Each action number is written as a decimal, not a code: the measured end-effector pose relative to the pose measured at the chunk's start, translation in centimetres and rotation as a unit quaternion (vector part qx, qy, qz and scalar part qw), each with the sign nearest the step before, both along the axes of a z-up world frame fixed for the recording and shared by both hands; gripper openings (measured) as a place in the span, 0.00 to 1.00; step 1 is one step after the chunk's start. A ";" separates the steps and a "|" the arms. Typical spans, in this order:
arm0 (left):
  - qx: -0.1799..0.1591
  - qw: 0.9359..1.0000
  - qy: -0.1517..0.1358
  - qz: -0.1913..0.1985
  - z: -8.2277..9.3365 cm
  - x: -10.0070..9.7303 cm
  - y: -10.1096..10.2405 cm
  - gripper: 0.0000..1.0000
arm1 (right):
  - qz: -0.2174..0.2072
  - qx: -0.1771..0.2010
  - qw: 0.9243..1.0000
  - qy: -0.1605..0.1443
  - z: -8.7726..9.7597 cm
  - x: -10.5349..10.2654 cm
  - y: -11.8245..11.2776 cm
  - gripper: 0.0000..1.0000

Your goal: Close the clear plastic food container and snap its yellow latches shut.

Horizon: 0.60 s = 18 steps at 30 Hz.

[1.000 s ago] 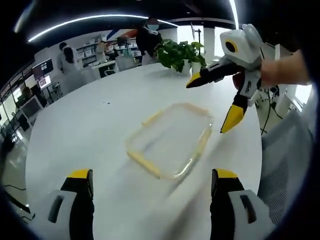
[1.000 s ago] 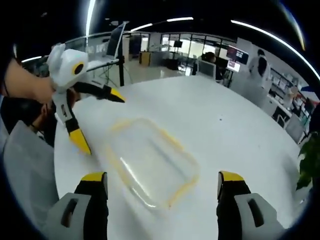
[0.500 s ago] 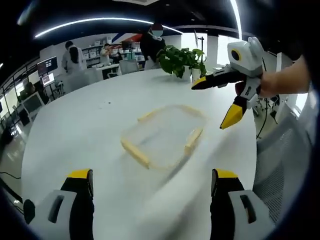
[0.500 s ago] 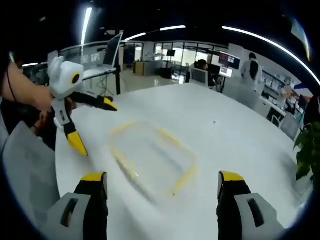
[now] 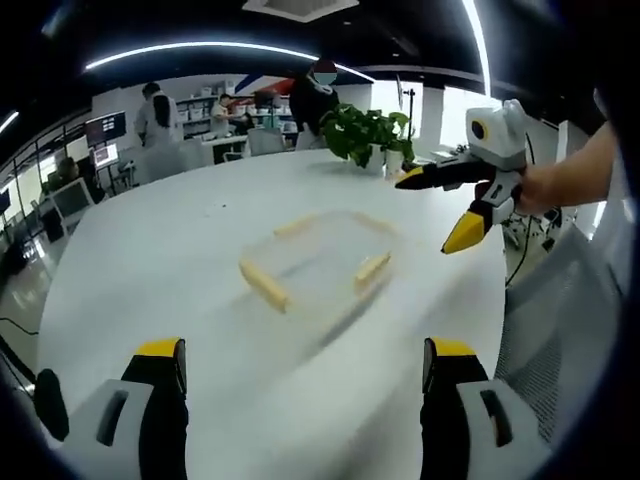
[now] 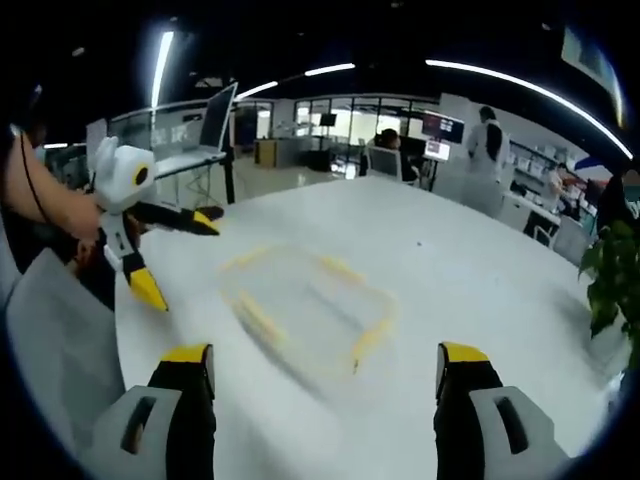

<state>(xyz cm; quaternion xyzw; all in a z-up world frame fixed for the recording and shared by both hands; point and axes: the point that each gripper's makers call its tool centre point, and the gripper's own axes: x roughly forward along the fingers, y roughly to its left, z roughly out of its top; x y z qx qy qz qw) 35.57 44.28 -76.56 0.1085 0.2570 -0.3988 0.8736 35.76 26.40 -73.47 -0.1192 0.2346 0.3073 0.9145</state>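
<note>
Container (image 5: 318, 271), blurred, seemingly lies flat, long axis diagonal; both grippers' fingers wide.

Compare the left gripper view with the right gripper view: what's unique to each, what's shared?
Left gripper view: the right gripper, open and held in a hand above the table's edge, and a potted plant whole on the far side of the table.

Right gripper view: the left gripper, open, and a laptop on a stand behind it.

Both: the white round table, the clear container with yellow latches lying on it and untouched by either gripper, and people in the office behind.
</note>
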 end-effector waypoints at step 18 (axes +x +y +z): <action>-0.021 0.999 0.020 0.017 -1.0 -2.6 1.1 0.99 | -0.022 0.019 1.000 0.004 -1.2 -3.1 -1.6 0.92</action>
